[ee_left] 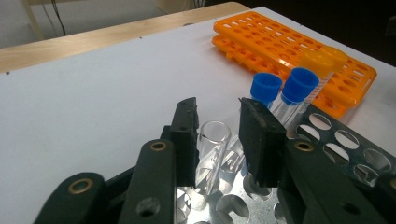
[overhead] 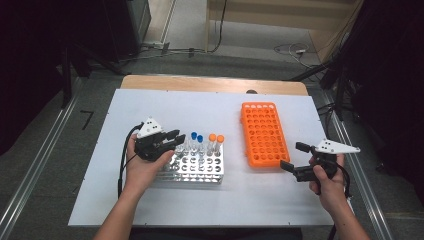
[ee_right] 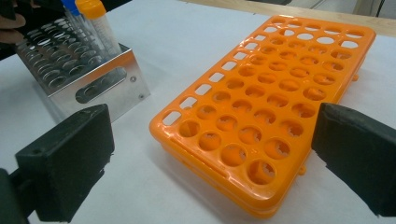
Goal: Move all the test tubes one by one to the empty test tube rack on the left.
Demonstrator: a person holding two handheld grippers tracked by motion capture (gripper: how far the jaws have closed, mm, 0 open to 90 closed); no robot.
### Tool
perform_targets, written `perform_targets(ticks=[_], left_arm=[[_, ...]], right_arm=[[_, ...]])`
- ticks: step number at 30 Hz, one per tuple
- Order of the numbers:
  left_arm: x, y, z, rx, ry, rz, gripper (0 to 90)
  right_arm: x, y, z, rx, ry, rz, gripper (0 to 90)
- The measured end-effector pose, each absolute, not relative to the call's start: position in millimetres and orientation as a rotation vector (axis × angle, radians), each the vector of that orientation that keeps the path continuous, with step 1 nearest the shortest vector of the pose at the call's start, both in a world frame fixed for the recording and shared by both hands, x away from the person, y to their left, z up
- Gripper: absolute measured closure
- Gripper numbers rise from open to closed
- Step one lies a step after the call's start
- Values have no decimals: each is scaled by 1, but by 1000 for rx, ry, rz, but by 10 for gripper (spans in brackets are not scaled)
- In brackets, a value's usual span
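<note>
A white tabletop (overhead: 150, 107) carries the things; a strip of bare wood edge (overhead: 210, 83) shows along its far side. Two racks stand directly on it, near each other but apart. A metal rack (overhead: 197, 169) with round holes sits on the left half, holding tubes with blue and orange caps along its far row. An orange plastic rack (overhead: 264, 134) lies flat on the right half, its long side running away from the person, its holes unfilled.

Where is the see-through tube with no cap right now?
In the left gripper view, the uncapped clear tube stands in the metal rack, between the left gripper's fingers, just in front of the two blue-capped tubes.
</note>
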State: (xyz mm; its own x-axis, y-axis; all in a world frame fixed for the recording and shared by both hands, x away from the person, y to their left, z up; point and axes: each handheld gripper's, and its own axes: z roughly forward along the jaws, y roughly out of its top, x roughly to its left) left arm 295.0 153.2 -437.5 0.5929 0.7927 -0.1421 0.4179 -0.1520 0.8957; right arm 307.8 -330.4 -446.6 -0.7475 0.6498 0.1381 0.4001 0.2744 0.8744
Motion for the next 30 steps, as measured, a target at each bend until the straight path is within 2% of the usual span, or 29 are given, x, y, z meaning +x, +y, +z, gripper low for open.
perform_targets(ticks=[4, 10, 20, 30], left_arm=[[294, 155, -436, 1755, 1002, 450, 595], [293, 157, -432, 1728, 983, 442, 424], [292, 151, -428, 1728, 940, 404, 1], [291, 147, -428, 1732, 904, 399, 0]], right_arm=[[308, -331, -446, 970, 2296, 1467, 0], [308, -331, -446, 970, 2294, 1468, 0], [308, -331, -446, 968, 2294, 1466, 0], [307, -330, -446, 964, 2294, 1469, 0]])
